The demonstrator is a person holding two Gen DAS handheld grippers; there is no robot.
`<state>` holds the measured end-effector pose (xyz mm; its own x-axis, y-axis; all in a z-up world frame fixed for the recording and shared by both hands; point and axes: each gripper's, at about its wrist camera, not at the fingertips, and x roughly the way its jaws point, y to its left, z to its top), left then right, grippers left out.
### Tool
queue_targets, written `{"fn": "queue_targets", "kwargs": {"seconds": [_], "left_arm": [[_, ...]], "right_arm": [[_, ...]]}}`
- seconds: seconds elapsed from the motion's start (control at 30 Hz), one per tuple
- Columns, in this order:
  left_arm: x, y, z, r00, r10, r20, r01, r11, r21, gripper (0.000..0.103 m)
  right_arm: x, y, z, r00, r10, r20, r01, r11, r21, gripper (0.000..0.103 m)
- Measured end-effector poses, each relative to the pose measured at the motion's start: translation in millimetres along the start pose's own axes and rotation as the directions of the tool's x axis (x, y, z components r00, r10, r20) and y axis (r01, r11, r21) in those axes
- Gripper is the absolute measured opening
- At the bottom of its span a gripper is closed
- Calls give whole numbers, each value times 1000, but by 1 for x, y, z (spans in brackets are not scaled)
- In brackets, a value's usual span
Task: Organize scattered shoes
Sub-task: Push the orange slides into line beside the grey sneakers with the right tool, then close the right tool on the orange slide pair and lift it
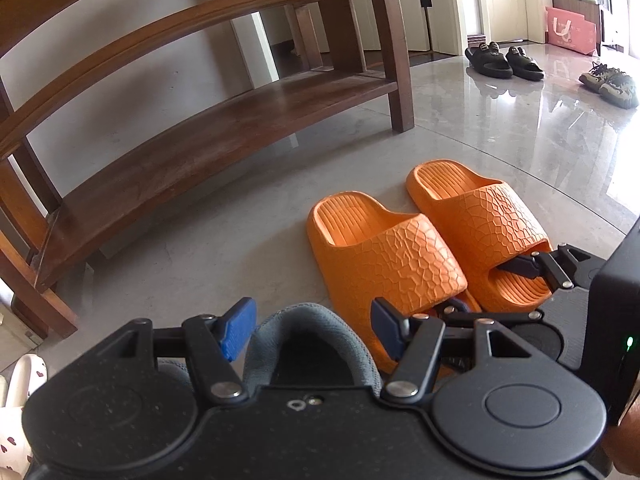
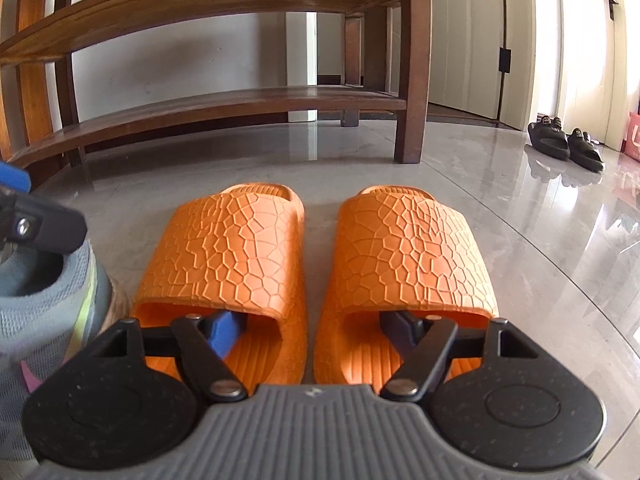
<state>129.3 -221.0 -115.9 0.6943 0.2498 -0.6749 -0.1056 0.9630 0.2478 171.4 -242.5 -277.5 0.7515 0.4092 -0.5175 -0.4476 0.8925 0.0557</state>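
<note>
A grey knit sneaker (image 1: 308, 336) sits between the blue pads (image 1: 238, 330) of my left gripper (image 1: 312, 326), and both pads touch the sides of its heel collar. Just to its right a pair of orange textured slippers (image 1: 384, 252) stands side by side on the floor, toes towards me. My right gripper (image 2: 312, 332) is open. One of its fingers reaches into the left slipper (image 2: 232, 248) and the other into the right slipper (image 2: 408, 248), with the inner walls between the pads and a narrow gap between the slippers. The sneaker (image 2: 48, 304) shows at the right wrist view's left edge.
A brown wooden shoe rack (image 2: 240, 108) with bare shelves stands just beyond the slippers. Black slides (image 1: 504, 60) and olive sneakers (image 1: 610, 82) lie far off on the glossy floor, by a pink bag (image 1: 570, 28). A white slipper with hearts (image 1: 20, 392) lies at the left.
</note>
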Motion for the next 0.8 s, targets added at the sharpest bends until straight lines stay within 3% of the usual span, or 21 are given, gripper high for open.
{"fn": "queue_targets", "kwargs": {"seconds": [0.13,0.23,0.43,0.8], "left_arm": [[-1,-1,0,1000,0,5,0,1000,11,63],[-2,-1,0,1000,-5,7,5,1000,14,63],[-4,-2,2,1000,-11,21,10,1000,26,63],[-8,2,9,999,-8,47,7,1000,1,63]], "right_arm": [[4,-12,6,999,45,18,-45,998,34,40],[8,-21,12,997,74,30,-75,997,22,29],[7,-34,26,991,112,77,-112,994,1,24],[-17,-45,49,971,146,188,-161,985,67,24]]}}
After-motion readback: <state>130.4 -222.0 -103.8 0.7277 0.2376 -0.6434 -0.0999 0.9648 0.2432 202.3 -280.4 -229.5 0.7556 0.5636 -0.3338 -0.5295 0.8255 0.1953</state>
